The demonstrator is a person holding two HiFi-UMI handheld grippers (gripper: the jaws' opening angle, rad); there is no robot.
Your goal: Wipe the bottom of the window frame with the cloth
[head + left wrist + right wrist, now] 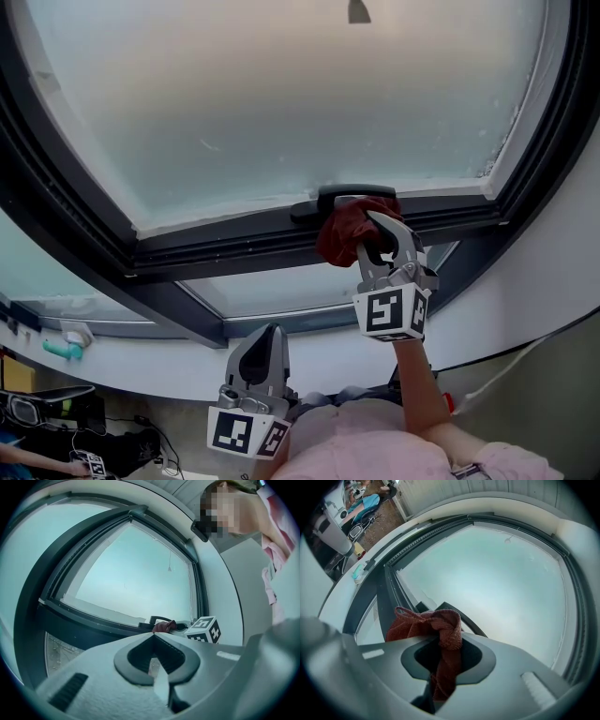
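A dark red cloth (345,232) is bunched against the bottom rail of the dark window frame (234,246), just below the black window handle (354,195). My right gripper (379,237) is shut on the cloth and holds it at the frame. In the right gripper view the cloth (425,624) hangs out between the shut jaws of that gripper (447,641), over the handle (461,619). My left gripper (261,354) is low, well below the frame, shut and holding nothing. From the left gripper (153,638) view, the cloth (163,626) and the right gripper's marker cube (205,629) show far ahead.
Frosted glass (300,94) fills the sash above the frame. A white sill (141,367) runs below, with a teal object (62,349) at its left end. A thin cable (511,358) crosses the wall at right. Gear lies on the floor at lower left (56,412).
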